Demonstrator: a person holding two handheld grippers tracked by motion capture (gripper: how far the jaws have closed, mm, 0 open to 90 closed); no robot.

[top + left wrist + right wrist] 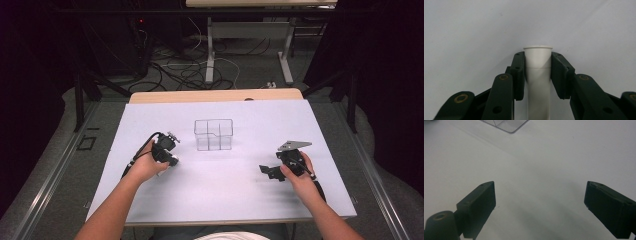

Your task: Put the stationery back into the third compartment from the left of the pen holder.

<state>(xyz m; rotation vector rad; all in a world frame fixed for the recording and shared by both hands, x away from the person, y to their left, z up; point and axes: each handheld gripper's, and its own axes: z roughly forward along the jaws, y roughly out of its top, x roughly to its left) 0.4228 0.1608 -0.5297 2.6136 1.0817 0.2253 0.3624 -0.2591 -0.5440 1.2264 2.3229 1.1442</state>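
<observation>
Your left gripper [538, 75] clamps a white tube [538, 82], its long axis running along the jaws, flanged end forward. Your right gripper [540, 207] is wide open, holding nothing, over the white table [549, 157].

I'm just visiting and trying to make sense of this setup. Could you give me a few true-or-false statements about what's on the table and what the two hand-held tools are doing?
1. The left gripper has its jaws closed on a white tube. True.
2. The right gripper holds a tube too. False: its jaws are spread wide with nothing between them.
3. A clear plastic organizer with compartments stands on the white table between the two grippers, farther from the person. True.
4. The organizer is full of tubes. False: its compartments look empty.
</observation>
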